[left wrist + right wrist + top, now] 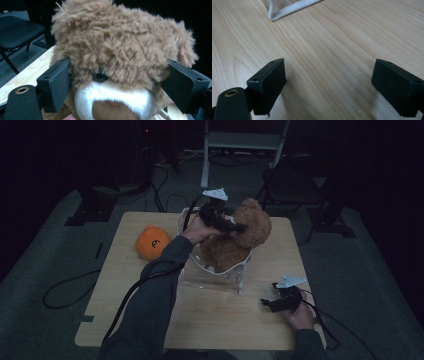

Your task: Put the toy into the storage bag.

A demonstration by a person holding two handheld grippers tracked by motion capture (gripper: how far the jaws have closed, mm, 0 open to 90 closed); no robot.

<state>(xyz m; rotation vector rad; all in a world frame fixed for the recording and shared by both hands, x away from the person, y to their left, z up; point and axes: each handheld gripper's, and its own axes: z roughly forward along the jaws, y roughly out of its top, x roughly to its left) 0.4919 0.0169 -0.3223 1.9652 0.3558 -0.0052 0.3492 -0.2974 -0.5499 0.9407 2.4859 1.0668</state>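
Observation:
A brown teddy bear (242, 240) sits upright in a clear bag with white trim (212, 276) at the middle of the wooden table (225, 320). My left gripper (239, 227) reaches in from the left at the bear's head. In the left gripper view the bear's head (120, 45) fills the gap of my left gripper (117, 80), whose jaws stand wide with the fur brushing both pads. My right gripper (265, 302) rests low near the front right of the table, open, with bare wood between the jaws (329, 82). A corner of the bag (287, 10) lies beyond it.
An orange round plush (152, 241) lies on the table's left side. Behind the table stand a dark chair (295, 185) and a grey metal frame (240, 140). Cables (65, 290) trail over the floor at the left. A chair (17, 30) appears beyond the table edge.

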